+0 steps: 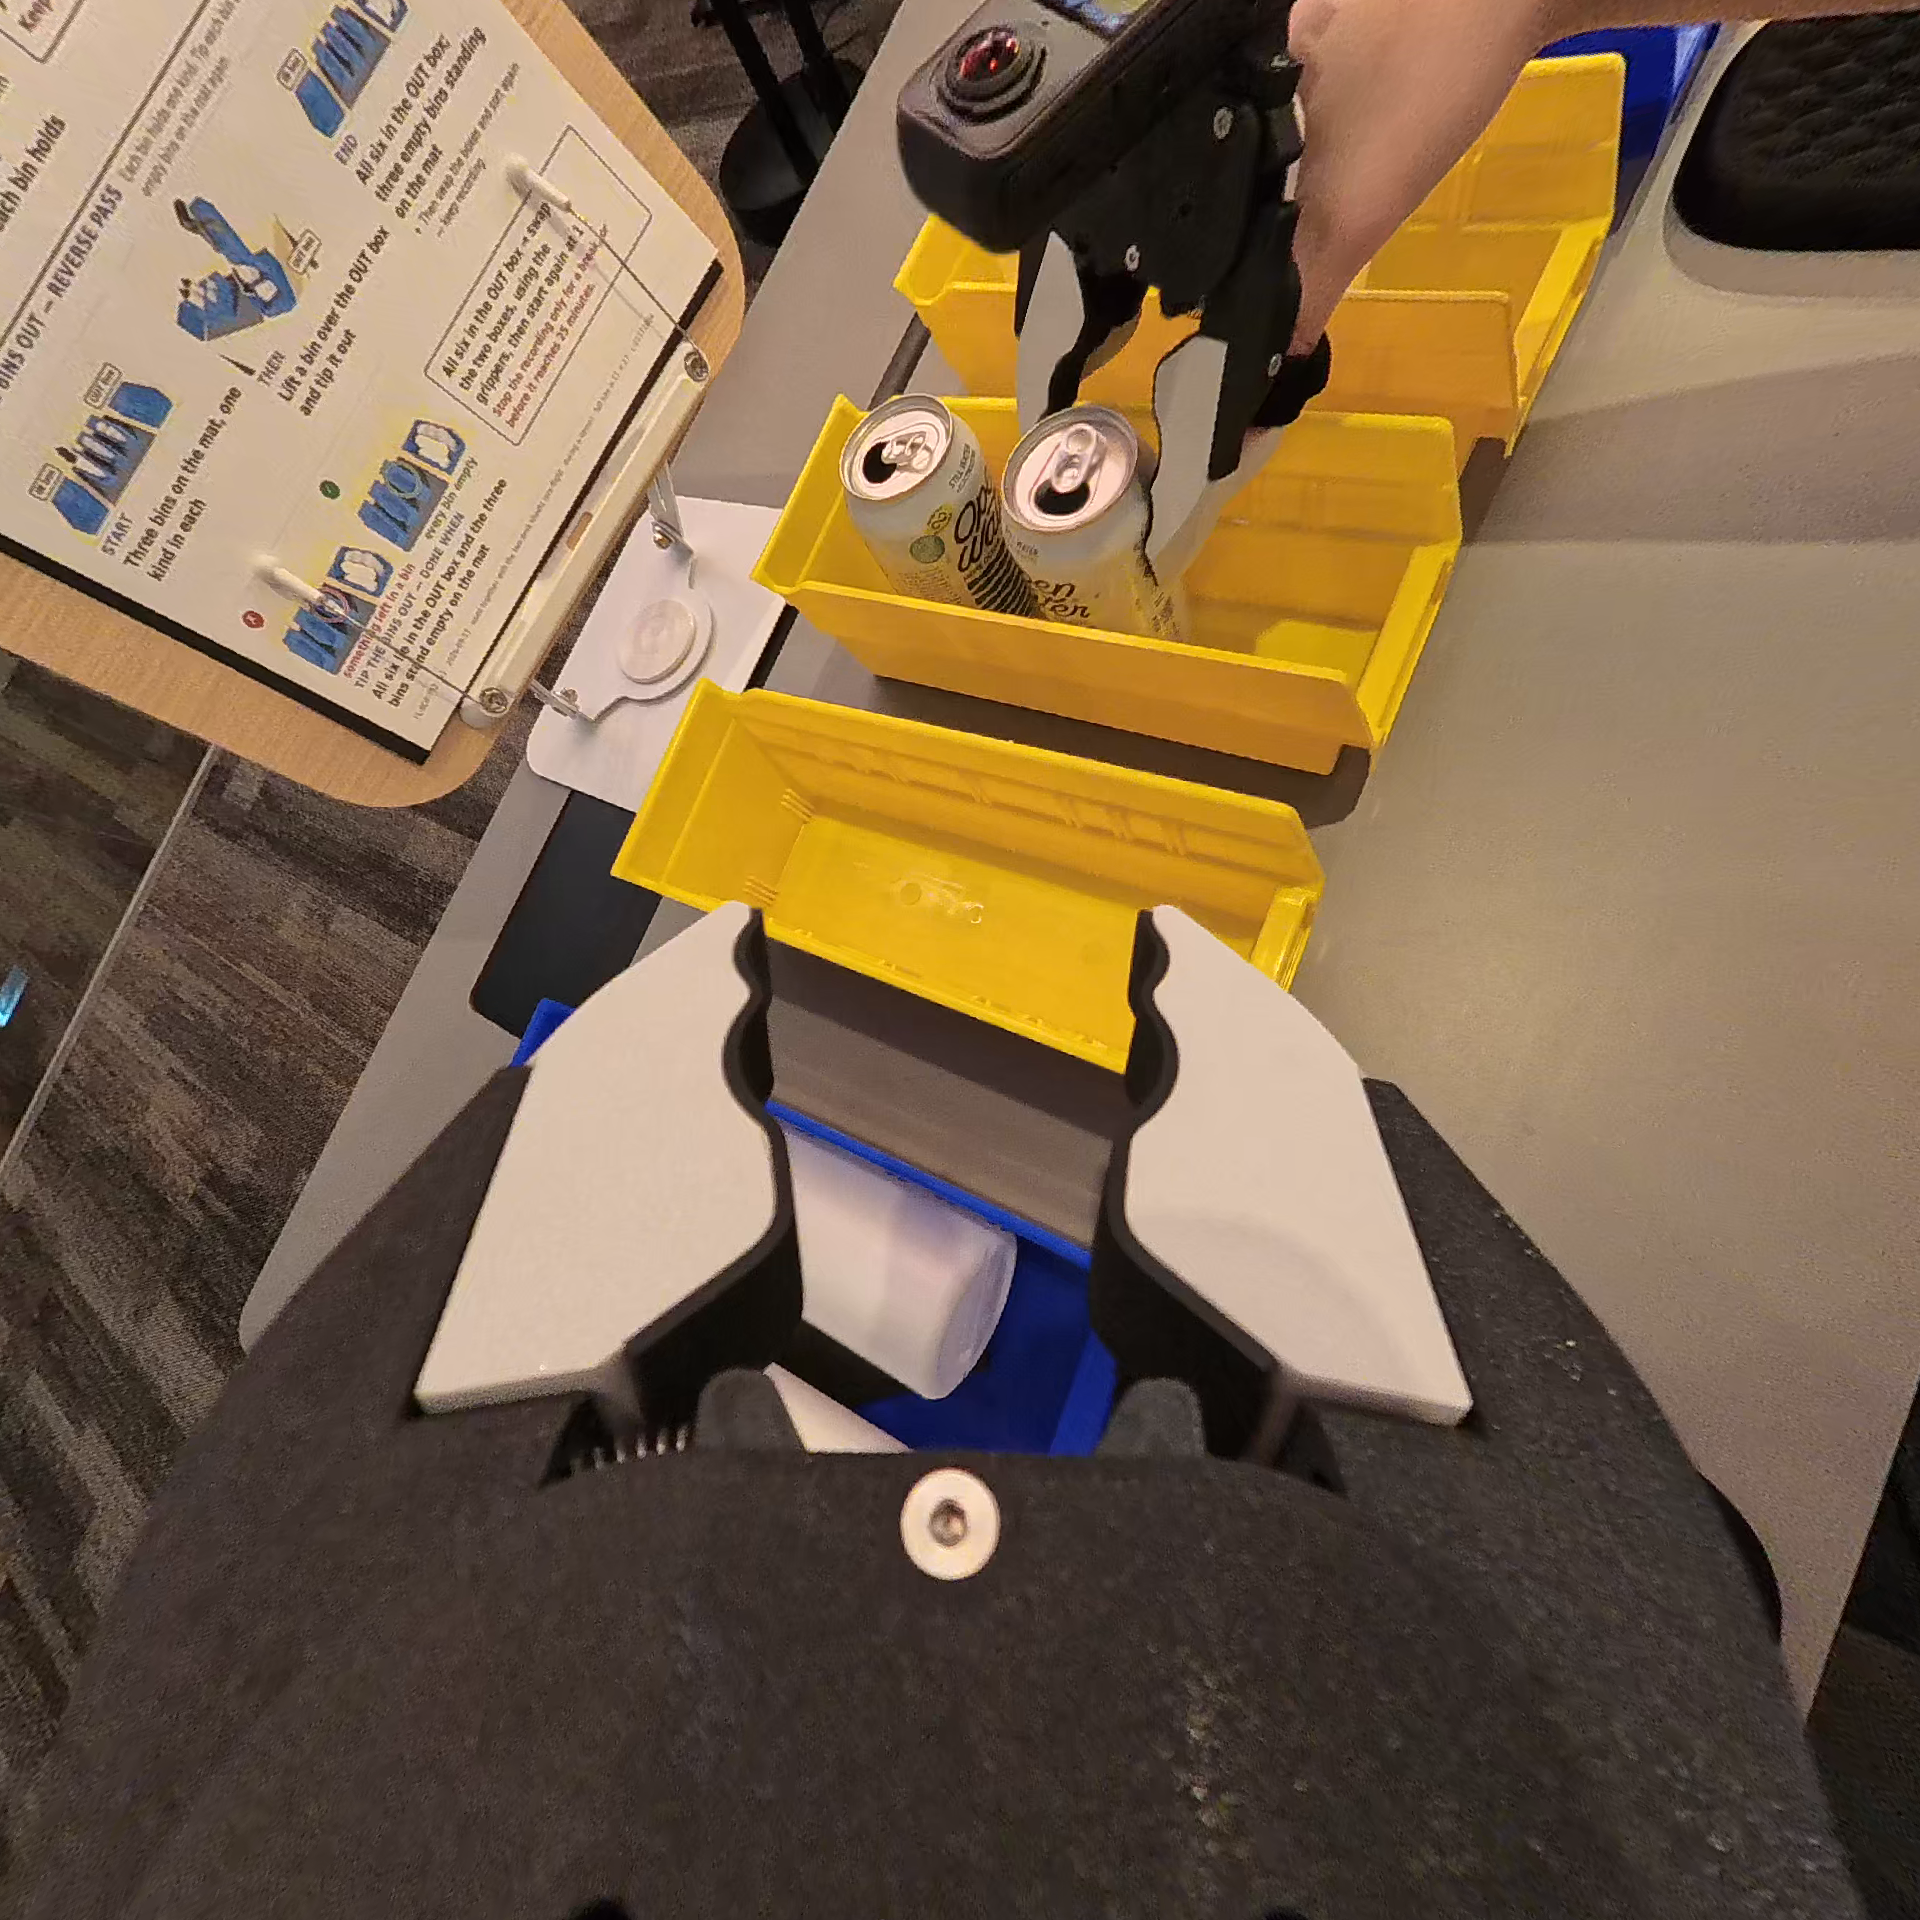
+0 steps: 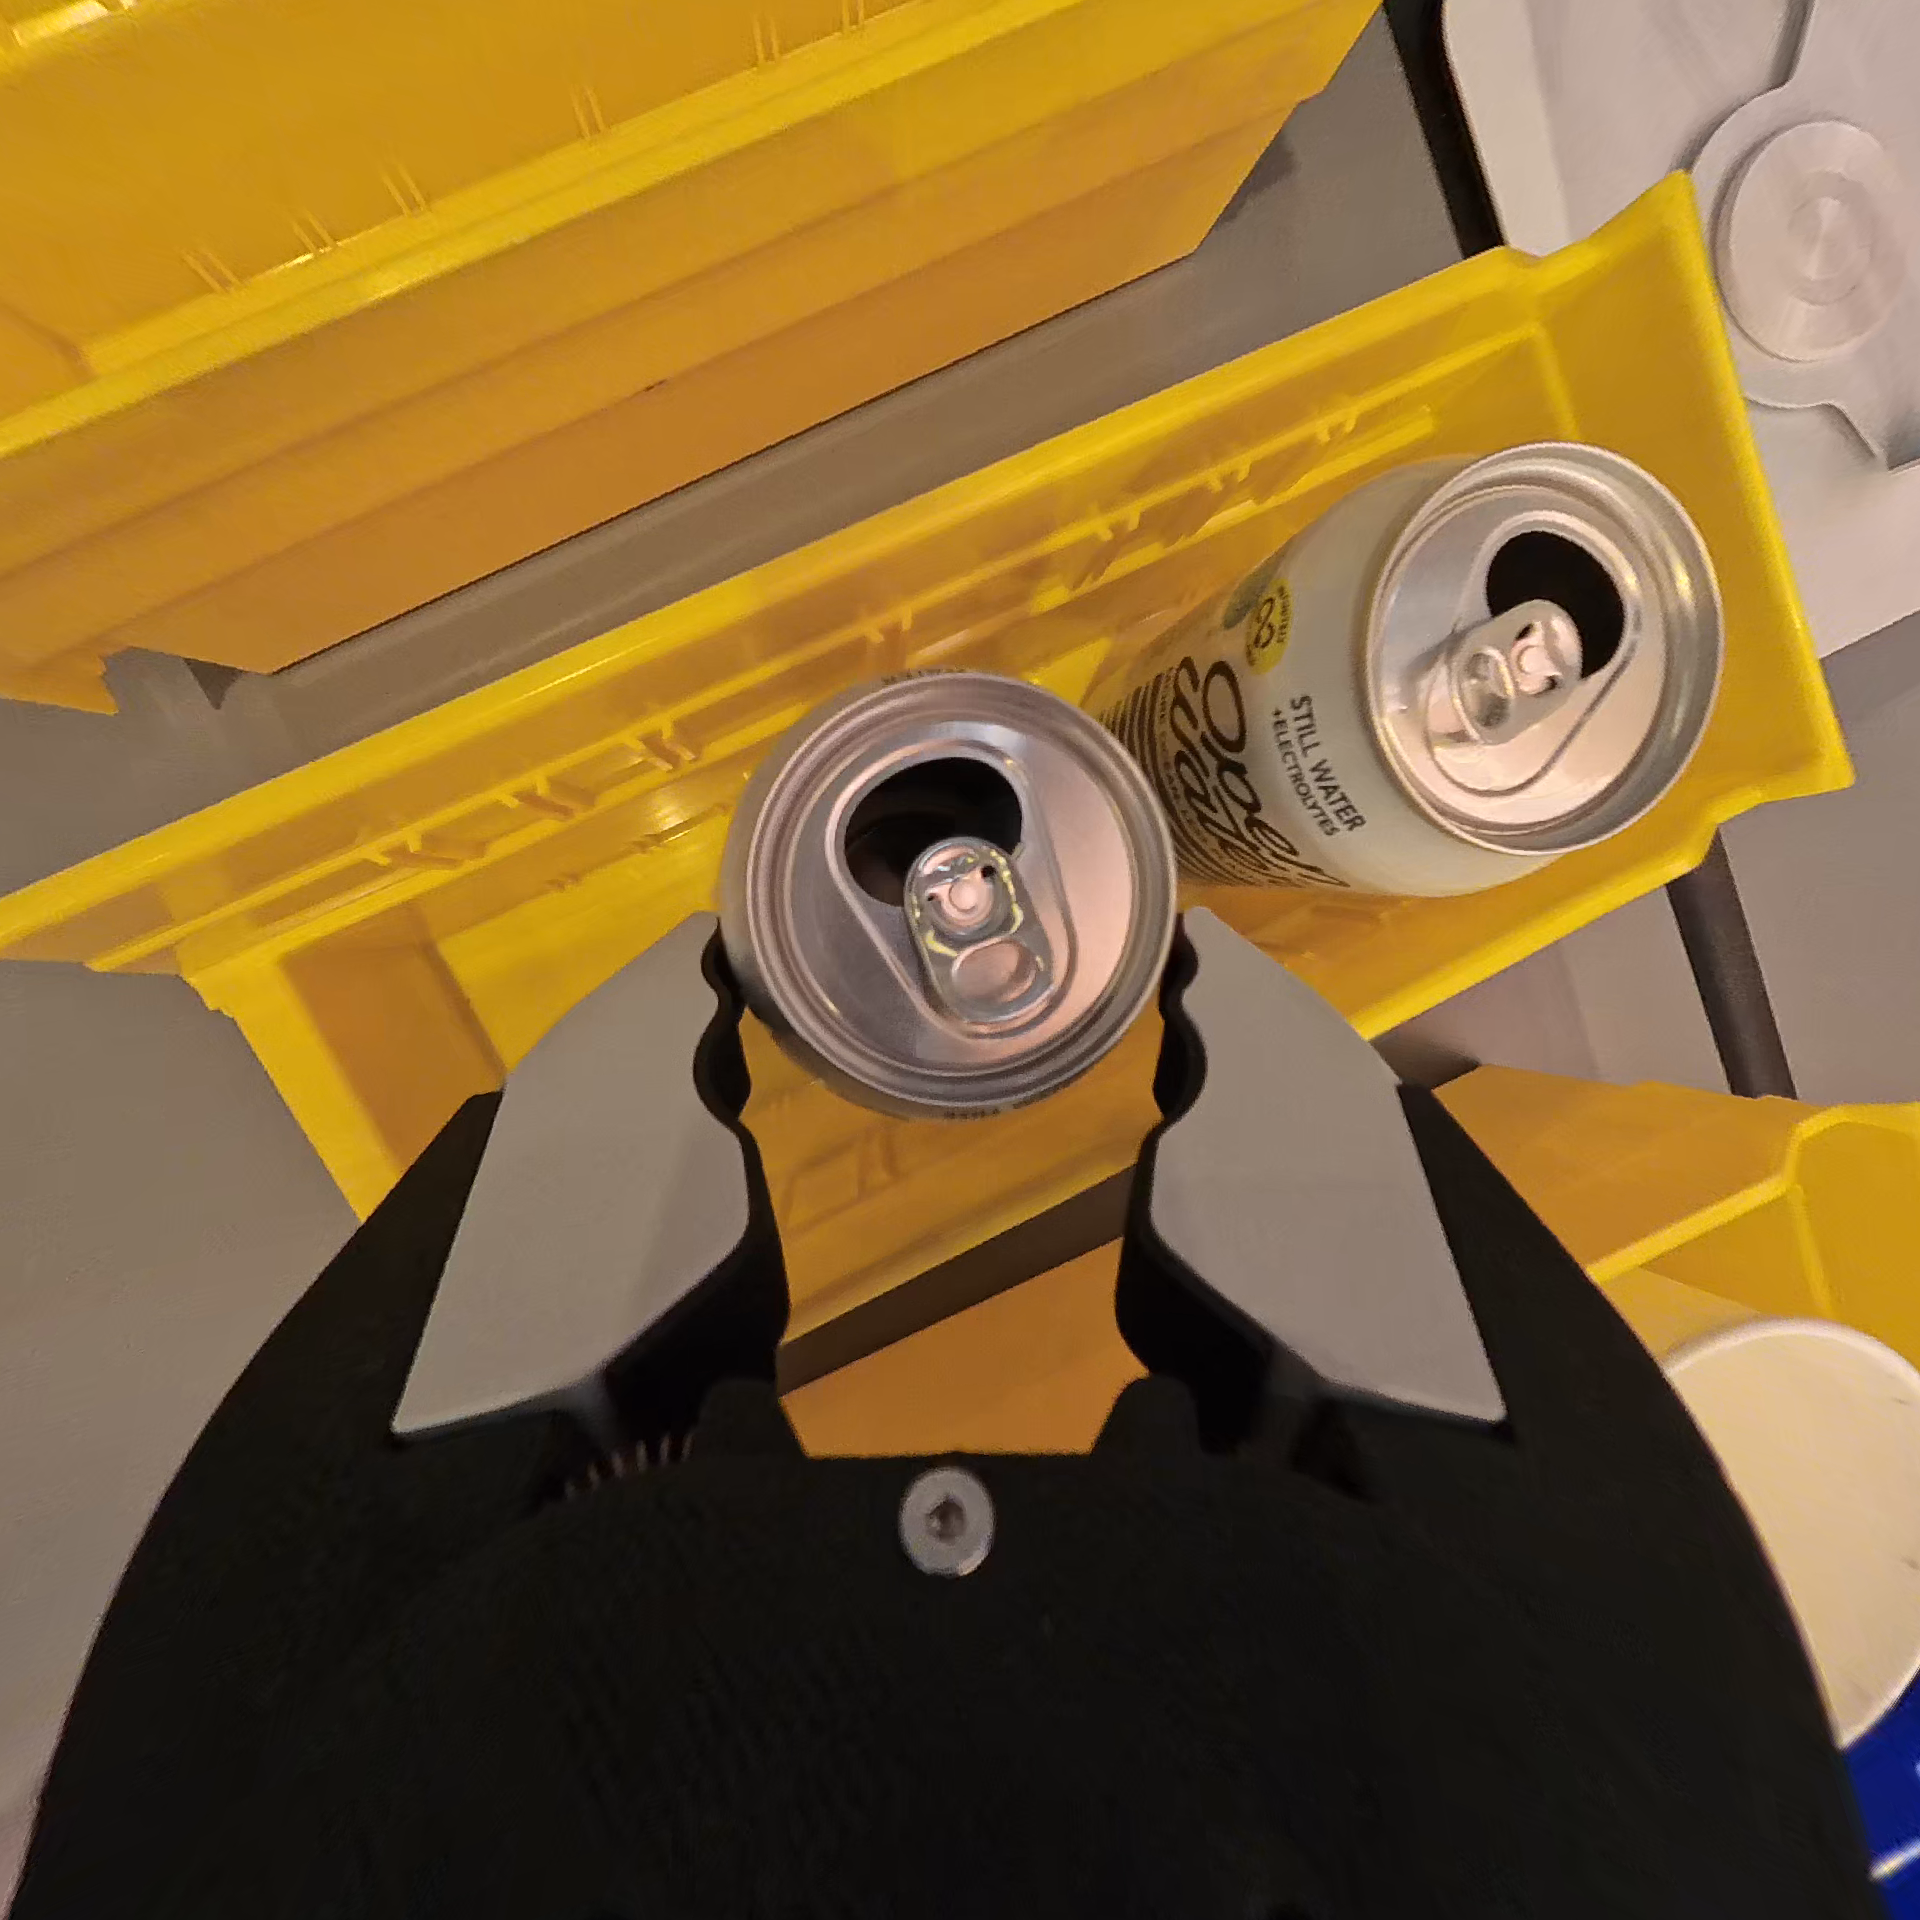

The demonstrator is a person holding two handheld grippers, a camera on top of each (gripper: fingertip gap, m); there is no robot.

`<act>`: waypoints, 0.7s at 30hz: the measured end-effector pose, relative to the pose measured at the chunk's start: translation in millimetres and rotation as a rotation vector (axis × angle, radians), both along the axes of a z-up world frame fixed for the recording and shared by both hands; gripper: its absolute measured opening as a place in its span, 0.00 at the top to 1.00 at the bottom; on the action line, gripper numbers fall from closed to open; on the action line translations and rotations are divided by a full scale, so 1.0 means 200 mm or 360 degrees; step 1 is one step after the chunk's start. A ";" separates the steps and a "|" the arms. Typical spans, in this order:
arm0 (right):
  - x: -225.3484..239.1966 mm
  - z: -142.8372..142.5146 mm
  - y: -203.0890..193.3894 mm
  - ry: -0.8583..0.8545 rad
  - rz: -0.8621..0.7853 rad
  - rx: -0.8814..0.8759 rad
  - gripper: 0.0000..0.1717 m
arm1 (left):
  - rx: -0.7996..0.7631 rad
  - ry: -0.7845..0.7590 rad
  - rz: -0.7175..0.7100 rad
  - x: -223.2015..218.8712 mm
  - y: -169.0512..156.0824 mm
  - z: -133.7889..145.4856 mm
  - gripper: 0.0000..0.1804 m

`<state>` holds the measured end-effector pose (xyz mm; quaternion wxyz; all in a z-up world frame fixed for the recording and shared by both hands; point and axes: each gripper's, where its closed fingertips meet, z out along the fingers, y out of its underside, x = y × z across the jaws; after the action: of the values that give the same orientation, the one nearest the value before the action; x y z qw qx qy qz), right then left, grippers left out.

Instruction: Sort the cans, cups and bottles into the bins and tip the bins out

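While the grey table [image 1: 1621, 935] carries three yellow bins in a row, the middle bin [image 1: 1299, 582] is the one in play: both cans are in it. The far bin [image 1: 1538, 208] and the near bin [image 1: 935, 831] look empty. A blue bin [image 1: 1049, 1382] sits under the left gripper [image 1: 951, 987], with a white cup [image 1: 914, 1278] lying in it.

The right gripper [image 2: 951, 987] straddles the silver-topped can [image 2: 951, 883] from above, fingers either side of its body. Whether the pads actually press is unclear; the can looks set down in the bin, leaning toward the second can [image 2: 1455, 675], which is itself tilted against the bin's end wall.

Risks, as a judgement: if the fingers pull up off-centre they may drag the can's rim and topple it onto its neighbour, or knock both over; the light bin could also shift on the table. If it is not really released, lifting would carry it back out.

The left gripper hangs spread and empty over the near bin's rim, holding nothing. No bottles in view.

Around: a board with an instruction sheet [image 1: 312, 312] on the left, a white plate with a round disc [image 1: 655, 634] beside the bins, and carpet below. The second can crowds the right gripper's exit; nothing else blocks it.
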<state>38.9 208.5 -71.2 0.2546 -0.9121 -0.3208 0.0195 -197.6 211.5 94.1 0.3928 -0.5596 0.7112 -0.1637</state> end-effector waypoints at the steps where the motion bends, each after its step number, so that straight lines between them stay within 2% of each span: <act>1: 0.00 0.01 0.00 -0.0003 -0.0001 0.0021 0.54 | 0.0001 -0.0003 0.0004 0.00 0.00 0.00 0.63; 6: 0.01 0.16 -0.06 -0.0034 0.0015 0.0154 0.51 | 0.0029 -0.0061 0.0091 -0.04 0.07 0.04 0.60; 12: 0.00 0.63 -0.23 -0.0033 0.0046 0.0471 0.51 | 0.0059 -0.0141 0.0234 -0.07 0.15 0.09 0.56; 15: -0.02 0.79 -0.29 -0.0033 0.0030 0.0555 0.51 | 0.0065 -0.0182 0.0233 -0.03 0.14 0.12 0.55; 21: -0.04 0.87 -0.33 -0.0084 0.0026 0.0603 0.51 | 0.0084 -0.0190 0.0185 0.03 0.07 0.16 0.54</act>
<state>31.6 142.2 102.7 0.4130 -0.8455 -0.3327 -0.0631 -191.1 226.4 125.7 0.4579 -0.5788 0.6567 -0.1549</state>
